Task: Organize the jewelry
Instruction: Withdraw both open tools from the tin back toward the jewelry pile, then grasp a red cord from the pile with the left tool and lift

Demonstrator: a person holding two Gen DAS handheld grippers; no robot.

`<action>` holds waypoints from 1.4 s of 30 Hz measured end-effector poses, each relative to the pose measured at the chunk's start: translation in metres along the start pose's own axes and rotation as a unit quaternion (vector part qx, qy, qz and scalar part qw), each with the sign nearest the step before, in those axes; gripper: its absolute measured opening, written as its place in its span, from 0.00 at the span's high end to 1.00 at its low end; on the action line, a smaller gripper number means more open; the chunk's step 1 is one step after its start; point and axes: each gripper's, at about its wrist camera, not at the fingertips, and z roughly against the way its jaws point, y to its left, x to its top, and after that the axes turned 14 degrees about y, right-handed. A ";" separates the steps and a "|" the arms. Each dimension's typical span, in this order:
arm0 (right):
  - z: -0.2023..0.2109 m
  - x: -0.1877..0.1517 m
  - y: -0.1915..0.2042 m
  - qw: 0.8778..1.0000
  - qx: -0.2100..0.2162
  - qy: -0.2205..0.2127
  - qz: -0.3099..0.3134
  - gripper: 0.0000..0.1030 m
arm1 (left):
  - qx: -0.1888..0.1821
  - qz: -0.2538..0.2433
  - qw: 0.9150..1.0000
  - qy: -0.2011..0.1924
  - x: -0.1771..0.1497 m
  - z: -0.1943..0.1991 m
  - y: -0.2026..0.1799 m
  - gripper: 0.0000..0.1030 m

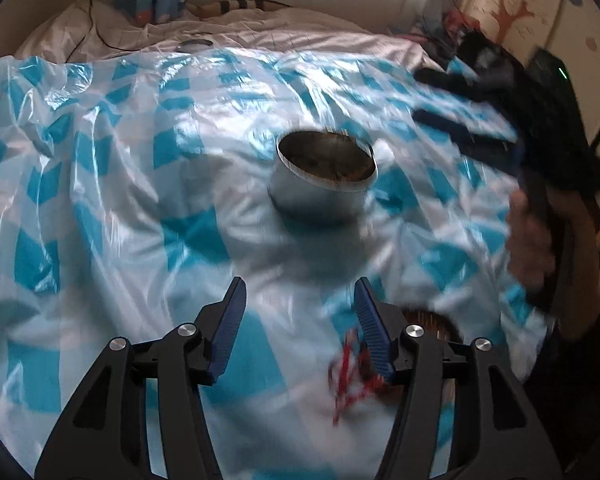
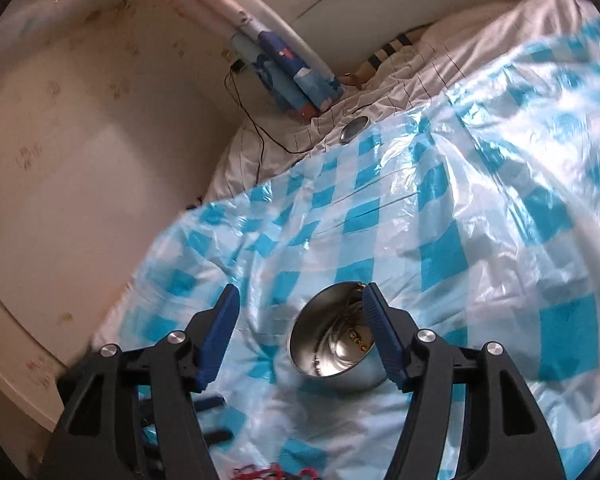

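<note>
Jaws of left gripper [image 1: 298, 300] and right gripper [image 2: 300, 308] stood apart, empty. Risk: steel bowl [image 2: 336, 360] tipping on soft plastic sheet [image 2: 440, 216] if nudged.

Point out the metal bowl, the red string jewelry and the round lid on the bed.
metal bowl [image 2: 336, 360]: right wrist view, on its shiny inner wall.
red string jewelry [image 1: 350, 376]: left wrist view, on the blurred red tangle.
round lid [image 2: 354, 129]: right wrist view, on its flat top.
</note>
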 end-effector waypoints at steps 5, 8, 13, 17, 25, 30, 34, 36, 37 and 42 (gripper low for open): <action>-0.010 0.002 -0.018 0.998 -0.002 0.000 -0.058 0.34 | -0.012 0.015 1.000 0.016 -0.024 -0.006 0.003 0.46; -0.021 0.004 -0.016 0.998 0.023 -0.002 -0.057 0.34 | -0.010 0.010 1.000 0.014 -0.023 -0.007 0.003 0.46; -0.041 0.011 -0.005 1.000 -0.001 0.010 -0.029 0.28 | -0.013 0.008 1.000 0.006 -0.018 -0.006 0.003 0.42; -0.058 0.014 -0.014 0.999 -0.004 0.035 -0.041 0.26 | -0.007 0.002 1.000 0.011 -0.014 -0.011 0.005 0.42; -0.053 0.012 -0.005 0.999 -0.001 0.027 -0.018 0.26 | -0.004 0.006 1.000 0.008 -0.017 -0.008 0.011 0.40; -0.058 0.009 -0.010 0.998 0.009 0.040 -0.037 0.22 | -0.025 -0.005 1.000 0.012 -0.017 -0.009 0.009 0.39; -0.050 0.006 -0.006 0.998 0.012 0.039 -0.043 0.20 | -0.081 0.010 0.997 0.013 -0.017 -0.010 0.021 0.39; -0.043 0.004 -0.006 0.998 0.015 0.041 -0.045 0.18 | -0.109 0.024 0.994 0.008 -0.017 -0.008 0.029 0.39; -0.039 0.002 -0.005 0.998 0.013 0.041 -0.042 0.18 | -0.123 0.030 0.992 0.007 -0.017 -0.008 0.033 0.39; -0.016 -0.005 -0.007 0.999 0.000 0.039 -0.038 0.15 | -0.159 0.015 0.987 0.012 -0.017 -0.006 0.028 0.40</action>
